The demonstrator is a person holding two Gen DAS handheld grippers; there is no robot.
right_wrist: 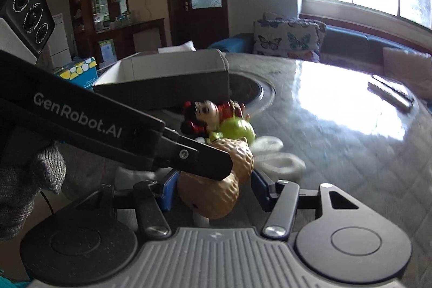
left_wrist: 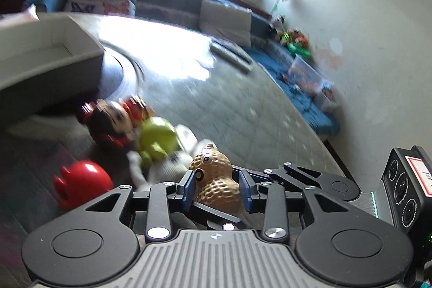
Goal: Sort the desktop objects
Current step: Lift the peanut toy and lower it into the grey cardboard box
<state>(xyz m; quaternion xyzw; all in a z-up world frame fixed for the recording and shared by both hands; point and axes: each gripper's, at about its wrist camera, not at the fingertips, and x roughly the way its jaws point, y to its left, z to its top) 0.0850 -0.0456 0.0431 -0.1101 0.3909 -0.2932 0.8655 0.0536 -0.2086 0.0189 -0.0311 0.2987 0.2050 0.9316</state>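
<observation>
A tan peanut-shaped toy (left_wrist: 216,180) with eyes sits between the blue pads of my left gripper (left_wrist: 217,186), which is shut on it. In the right wrist view the same peanut toy (right_wrist: 216,188) lies between the jaws of my right gripper (right_wrist: 213,188); its pads stand apart from the toy, open. The left gripper's black arm (right_wrist: 108,131) crosses in front. Behind lie a doll with black hair and red dress (left_wrist: 113,123), a green toy (left_wrist: 156,139), a white sock-like toy (left_wrist: 172,166) and a red toy (left_wrist: 81,182).
An open grey cardboard box (right_wrist: 167,77) stands on the table behind the toys, also at the left in the left wrist view (left_wrist: 48,56). Two remotes (right_wrist: 391,93) lie on the far right. A round inset (right_wrist: 251,91) sits in the tabletop. A sofa with cushions lies beyond.
</observation>
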